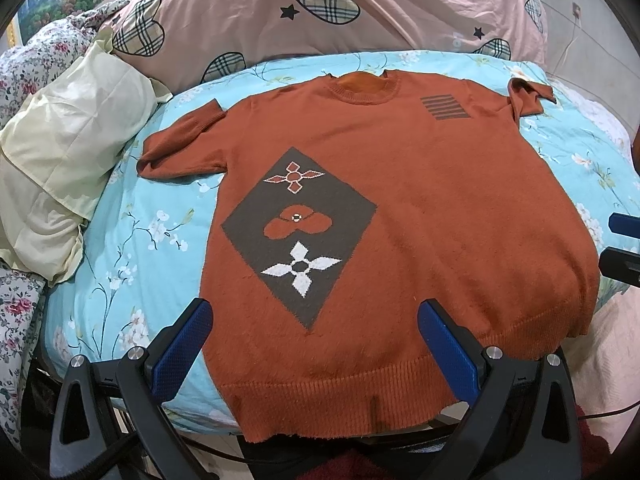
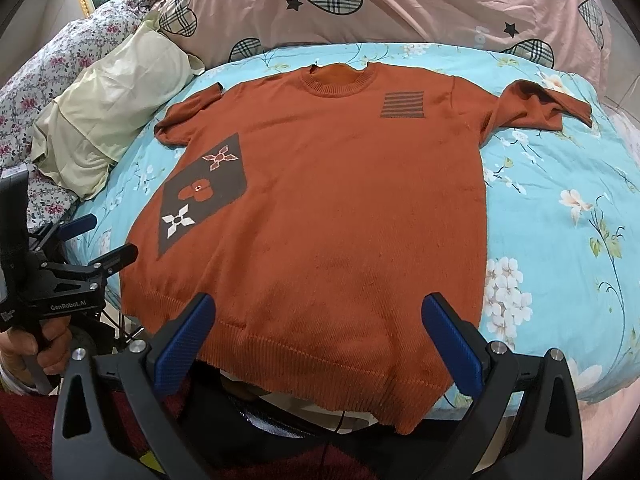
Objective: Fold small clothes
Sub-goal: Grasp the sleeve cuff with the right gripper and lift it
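An orange short-sleeved knit sweater [image 1: 420,208] [image 2: 340,208] lies flat, face up, on a light-blue floral bedspread [image 1: 120,248] [image 2: 560,220], neck away from me, both sleeves spread. It carries a grey diamond with flower motifs [image 1: 300,232] and a striped chest patch [image 2: 402,105]. Its ribbed hem [image 1: 344,396] hangs over the near bed edge. My left gripper [image 1: 314,312] is open, hovering over the hem's left part, holding nothing. My right gripper [image 2: 318,308] is open over the hem's right part. The left gripper [image 2: 104,240] also shows in the right wrist view, held by a hand [image 2: 40,344].
A pale yellow cloth bundle [image 1: 68,160] and a flowered pillow [image 1: 24,80] lie at the left. A pink duvet with plaid hearts [image 1: 320,12] is piled behind the sweater. Dark red floor [image 2: 32,440] lies below the bed edge.
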